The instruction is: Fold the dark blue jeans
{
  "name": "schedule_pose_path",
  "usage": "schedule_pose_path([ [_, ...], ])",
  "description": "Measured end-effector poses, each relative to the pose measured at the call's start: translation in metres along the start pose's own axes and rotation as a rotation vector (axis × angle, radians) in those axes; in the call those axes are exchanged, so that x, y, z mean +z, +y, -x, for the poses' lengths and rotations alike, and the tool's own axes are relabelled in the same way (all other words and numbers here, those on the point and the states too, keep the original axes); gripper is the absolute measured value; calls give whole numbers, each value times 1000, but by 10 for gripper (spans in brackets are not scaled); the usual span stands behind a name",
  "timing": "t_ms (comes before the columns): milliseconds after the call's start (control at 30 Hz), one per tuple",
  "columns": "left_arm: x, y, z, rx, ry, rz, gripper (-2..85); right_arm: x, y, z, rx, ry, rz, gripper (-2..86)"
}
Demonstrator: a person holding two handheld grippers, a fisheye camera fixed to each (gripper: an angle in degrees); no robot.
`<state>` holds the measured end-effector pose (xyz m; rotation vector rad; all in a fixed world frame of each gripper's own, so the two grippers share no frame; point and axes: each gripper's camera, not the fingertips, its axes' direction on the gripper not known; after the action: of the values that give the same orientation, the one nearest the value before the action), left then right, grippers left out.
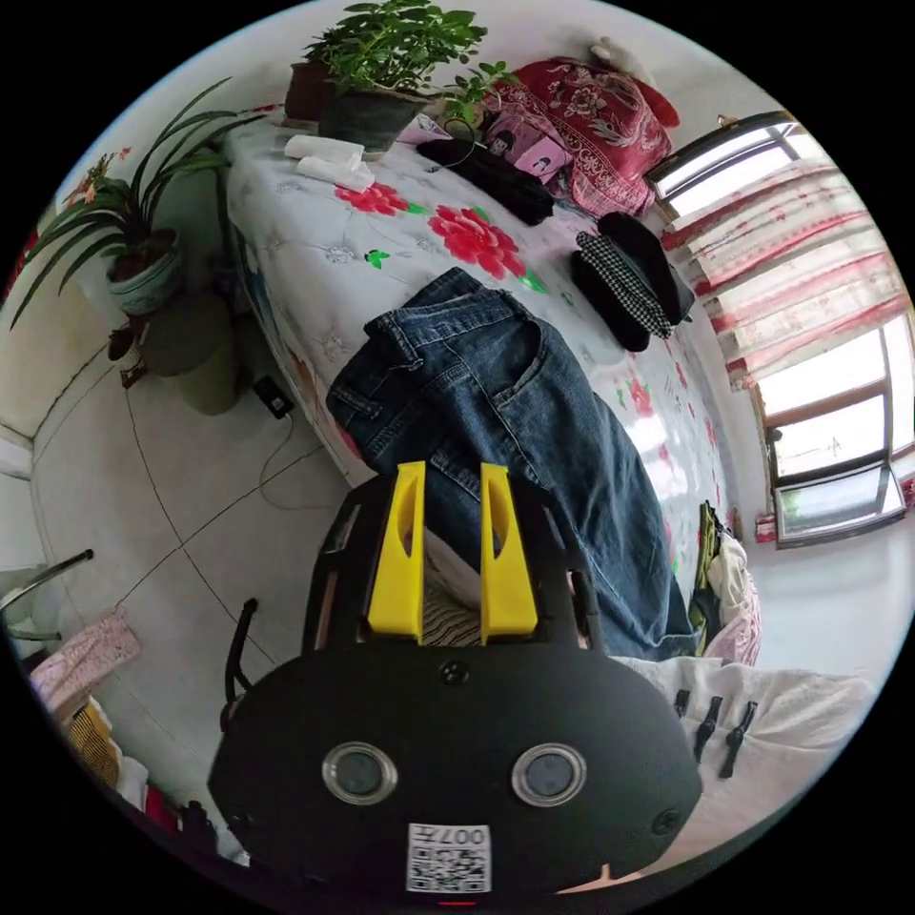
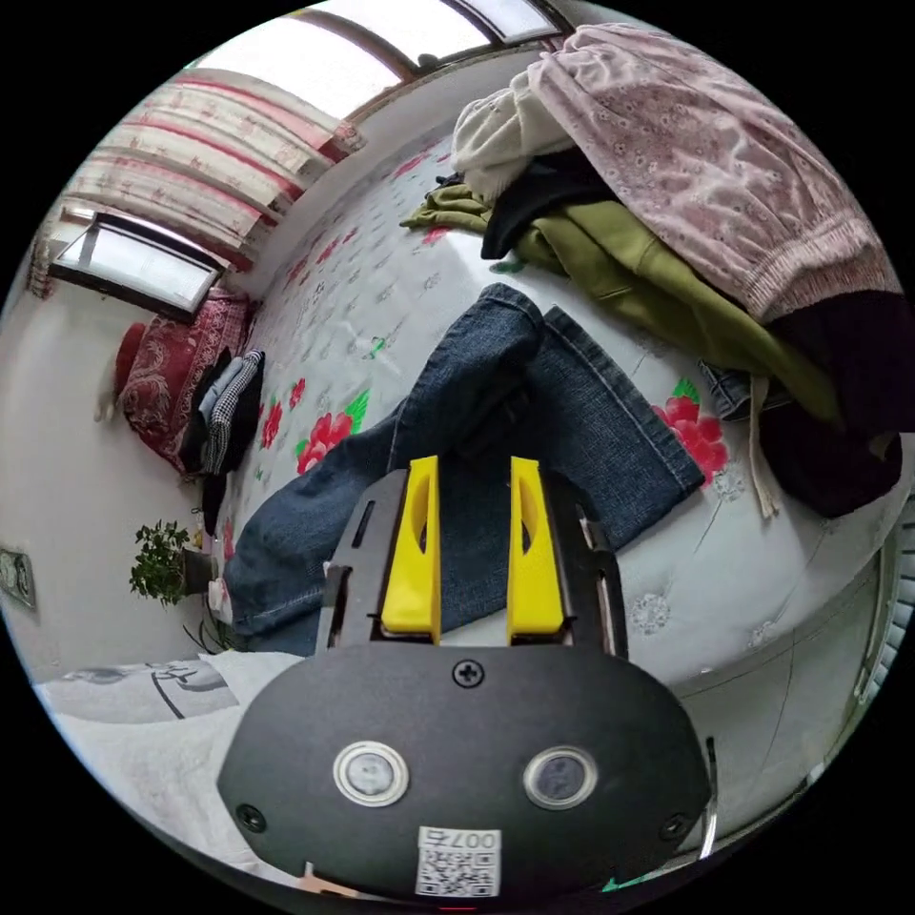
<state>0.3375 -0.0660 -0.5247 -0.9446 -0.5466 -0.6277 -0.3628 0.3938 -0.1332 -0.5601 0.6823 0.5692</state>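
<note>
left tool: the left tool (image 1: 452, 477) hovers over the waist end of the jeans, yellow jaws parted by a narrow gap, nothing pinched between them.
jeans: the dark blue jeans (image 1: 515, 419) lie along the bed (image 1: 315, 238) close to its near edge, waistband hanging a little over that edge, legs running toward the pile of clothes (image 2: 667, 238) at the far end.
right tool: the right tool (image 2: 474, 477) hangs above the leg end, jaws narrowly apart and empty, hems (image 2: 610, 381) just ahead of them.
step in hand: looks like the first grasp, no fold made yet by my reading.
doing it well: i'd bite the waistband at its outer corner on one side and a hem on the other, catching both layers so the legs stack true, and pull the cloth flat before lifting.
risk: the waist overhang could drag the jeans off the bed edge.
writing: a code sticker sits on each tool body, not read out; no brand tag on the jeans is legible.
</note>
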Motion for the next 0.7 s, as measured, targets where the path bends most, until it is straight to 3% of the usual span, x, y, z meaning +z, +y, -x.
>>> schedule_pose_path([
  [133,0,-15,2,-52,75,-29,87,7,-38,5,111,-146,-57,108],
  [400,-4,-14,-16,10,106,11,81,33,-96,50,165,140,11,49],
  [467,-12,-16,-16,18,99,3,81,-9,-109,72,2,-54,-114,33],
  [567,-28,-14,-14,30,112,-43,81,-69,-97,98,-237,-120,-264,27],
  [700,-32,-6,-7,15,114,-50,83,-75,-80,56,-136,-93,-255,35],
])
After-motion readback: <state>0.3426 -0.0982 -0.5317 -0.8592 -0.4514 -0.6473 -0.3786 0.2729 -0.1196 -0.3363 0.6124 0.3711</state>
